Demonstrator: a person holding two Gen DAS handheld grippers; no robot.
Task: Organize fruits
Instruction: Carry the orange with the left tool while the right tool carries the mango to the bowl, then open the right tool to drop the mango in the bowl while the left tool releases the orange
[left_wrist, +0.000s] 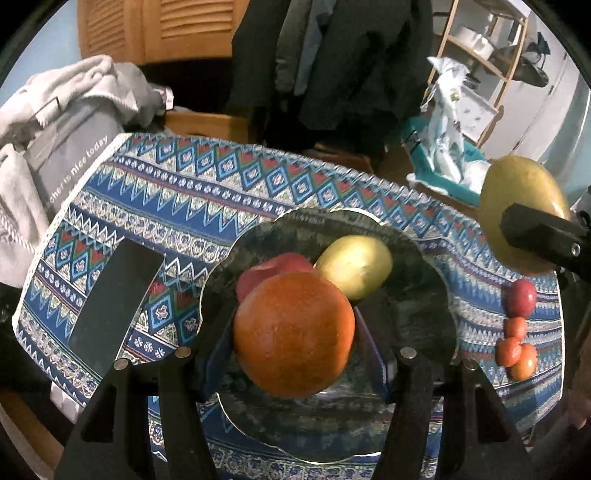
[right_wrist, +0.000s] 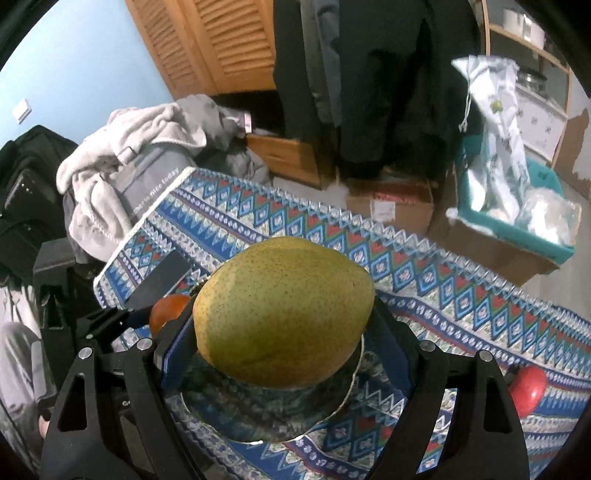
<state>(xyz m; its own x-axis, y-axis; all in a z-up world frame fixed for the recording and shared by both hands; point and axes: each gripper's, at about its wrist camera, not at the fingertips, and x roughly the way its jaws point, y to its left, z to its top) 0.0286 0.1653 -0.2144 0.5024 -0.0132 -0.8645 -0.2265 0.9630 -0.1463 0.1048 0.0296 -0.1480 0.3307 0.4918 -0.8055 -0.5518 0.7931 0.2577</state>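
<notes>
A round orange (left_wrist: 293, 334) is clamped between the left gripper (left_wrist: 293, 354) fingers, a speckled green-yellow mango (right_wrist: 282, 314) (held above the plate (right_wrist: 258, 421)) between the right gripper (right_wrist: 284, 354) fingers.

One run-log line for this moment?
left tongs: hold orange over plate | right tongs: hold pear

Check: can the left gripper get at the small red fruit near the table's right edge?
Probably not now: the left gripper is shut on a large orange, and the small red fruit lies far right.
</notes>
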